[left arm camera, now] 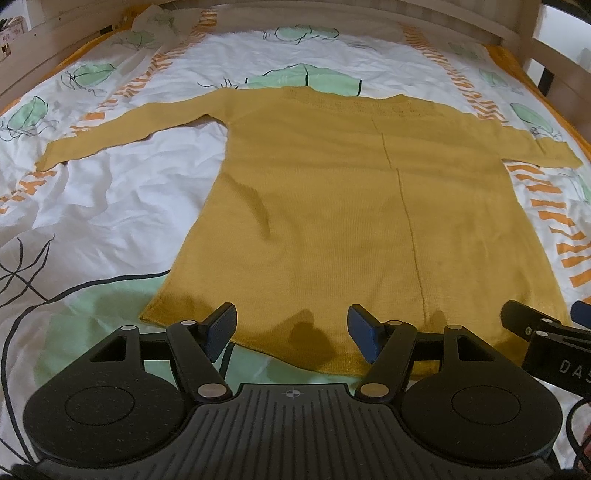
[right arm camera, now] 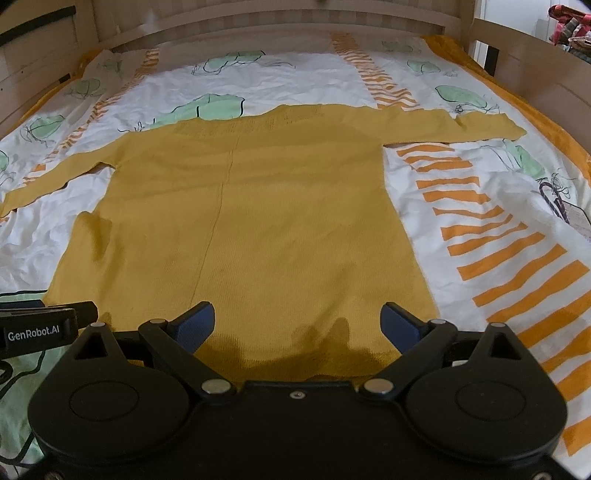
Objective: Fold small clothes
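- Clearly apart and holding nothing: jaws of the left gripper (left arm camera: 291, 328), poised over the near hem toward its left corner.
- Likewise spread wide and empty: jaws of the right gripper (right arm camera: 298, 325), over the same hem toward the right corner.
- Just beyond both, lying flat on the bed: mustard knit sweater (left arm camera: 332, 206), hem nearest, neckline farthest, a faint crease running lengthwise down the body.
- Stretched sideways onto the patterned bedsheet (left arm camera: 110, 206): left sleeve (left arm camera: 125, 129) angled slightly downward, right sleeve (right arm camera: 476, 127) nearly straight out.
- Farther out, framing the mattress: wooden bed frame (right arm camera: 258, 22).
- Probably about to begin: the first fold, nothing yet tucked or doubled.
- Best to pinch only the sweater's knit, not the sheet beneath; bite each jaw onto the hem near its corner.
- Worth lifting both corners level and together, so the body doubles over evenly without dragging wrinkles.
- Sensible to bring sleeves across the body first, given their wide spread.
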`<move>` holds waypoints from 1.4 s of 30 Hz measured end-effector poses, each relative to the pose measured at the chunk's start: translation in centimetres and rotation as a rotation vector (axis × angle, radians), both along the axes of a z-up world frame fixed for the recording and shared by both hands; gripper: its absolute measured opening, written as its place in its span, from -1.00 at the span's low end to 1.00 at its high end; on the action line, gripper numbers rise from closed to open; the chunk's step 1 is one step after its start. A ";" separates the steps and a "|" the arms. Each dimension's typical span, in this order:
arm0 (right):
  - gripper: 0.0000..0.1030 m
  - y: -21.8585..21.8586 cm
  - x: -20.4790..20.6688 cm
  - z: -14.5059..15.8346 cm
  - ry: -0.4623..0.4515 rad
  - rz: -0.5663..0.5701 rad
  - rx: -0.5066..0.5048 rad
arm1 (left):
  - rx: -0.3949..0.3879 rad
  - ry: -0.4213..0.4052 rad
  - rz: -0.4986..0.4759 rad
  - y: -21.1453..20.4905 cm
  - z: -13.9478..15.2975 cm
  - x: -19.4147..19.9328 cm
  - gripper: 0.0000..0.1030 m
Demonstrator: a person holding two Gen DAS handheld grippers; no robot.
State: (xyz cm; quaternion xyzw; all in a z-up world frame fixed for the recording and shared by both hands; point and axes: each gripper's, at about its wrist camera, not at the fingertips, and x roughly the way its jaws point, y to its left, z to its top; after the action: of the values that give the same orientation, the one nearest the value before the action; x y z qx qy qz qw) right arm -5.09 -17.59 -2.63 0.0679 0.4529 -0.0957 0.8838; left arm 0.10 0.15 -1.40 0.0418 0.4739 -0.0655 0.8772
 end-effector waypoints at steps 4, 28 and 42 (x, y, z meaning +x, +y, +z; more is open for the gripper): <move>0.88 0.0 0.1 -0.1 0.007 0.002 0.006 | -0.003 0.004 0.000 0.0 -0.1 0.1 0.27; 0.88 -1.0 3.1 -1.7 0.094 0.030 0.115 | -0.032 0.048 0.021 0.6 -0.5 3.3 0.27; 0.99 -4.5 6.6 -2.6 0.089 0.058 0.505 | -0.194 0.020 0.018 2.2 -0.1 9.6 0.26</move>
State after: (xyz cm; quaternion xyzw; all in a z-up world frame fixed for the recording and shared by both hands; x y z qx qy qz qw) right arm 1.49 -22.07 -5.28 0.2691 0.5025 0.0427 0.8206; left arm 9.72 2.39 -1.55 -0.0481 0.4745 -0.1036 0.8728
